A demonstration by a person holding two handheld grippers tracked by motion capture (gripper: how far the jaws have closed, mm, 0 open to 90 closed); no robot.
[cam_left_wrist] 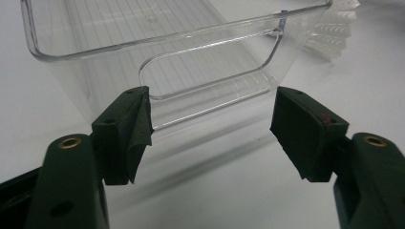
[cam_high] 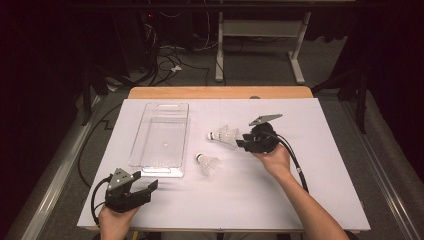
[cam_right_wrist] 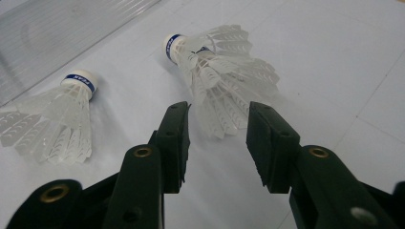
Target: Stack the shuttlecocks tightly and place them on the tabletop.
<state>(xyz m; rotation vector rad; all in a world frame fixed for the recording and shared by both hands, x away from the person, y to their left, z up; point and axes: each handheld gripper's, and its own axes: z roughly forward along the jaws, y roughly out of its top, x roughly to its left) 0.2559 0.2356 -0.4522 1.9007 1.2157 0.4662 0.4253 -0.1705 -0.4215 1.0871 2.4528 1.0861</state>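
Note:
Two white feather shuttlecocks with blue-banded cork heads lie on the white table sheet (cam_high: 310, 170). The farther shuttlecock (cam_high: 225, 135) (cam_right_wrist: 224, 71) points its cork to the left, and its skirt end reaches between the fingertips of my right gripper (cam_high: 241, 143) (cam_right_wrist: 217, 112), whose jaws stand open around it. The nearer shuttlecock (cam_high: 208, 163) (cam_right_wrist: 62, 114) lies free, left of that gripper. A clear plastic tray (cam_high: 162, 104) (cam_left_wrist: 191, 62) stands at the left with nothing inside. My left gripper (cam_high: 151, 186) (cam_left_wrist: 212, 107) rests open just short of the tray's near end.
The wooden table edge (cam_high: 220, 92) shows beyond the sheet. Cables (cam_high: 170, 62) and a desk frame (cam_high: 260, 35) stand on the dark floor behind. A black cable (cam_high: 295, 160) trails from the right gripper along the forearm.

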